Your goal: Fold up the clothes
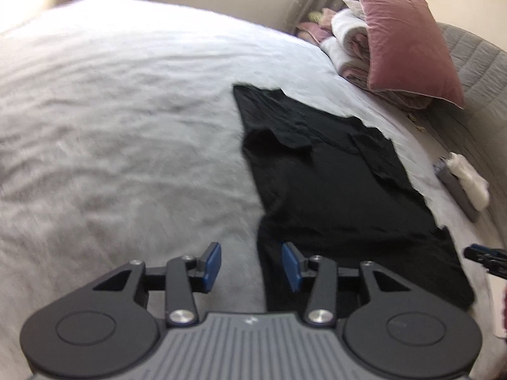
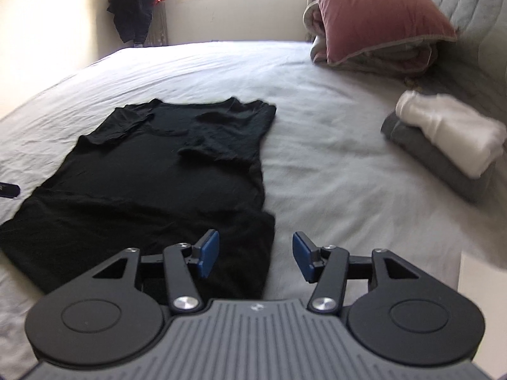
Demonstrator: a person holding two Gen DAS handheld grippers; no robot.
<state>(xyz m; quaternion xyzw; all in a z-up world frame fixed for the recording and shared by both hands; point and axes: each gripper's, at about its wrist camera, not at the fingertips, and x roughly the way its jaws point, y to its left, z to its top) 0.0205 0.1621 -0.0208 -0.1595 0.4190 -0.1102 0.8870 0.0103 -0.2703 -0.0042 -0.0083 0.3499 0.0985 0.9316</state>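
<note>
Two grippers hover over black shirt's near hem, fingers parted, nothing held: left gripper at its left corner, right gripper at its right corner. Black shirt lies flat on bed, sleeves folded inward.

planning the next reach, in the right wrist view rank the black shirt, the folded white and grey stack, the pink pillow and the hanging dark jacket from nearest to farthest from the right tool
1. black shirt: its hem corner lies just ahead of the right tool, left side.
2. folded white and grey stack: right, mid bed.
3. pink pillow: upper right, by the headboard.
4. hanging dark jacket: far wall, upper left.
</note>
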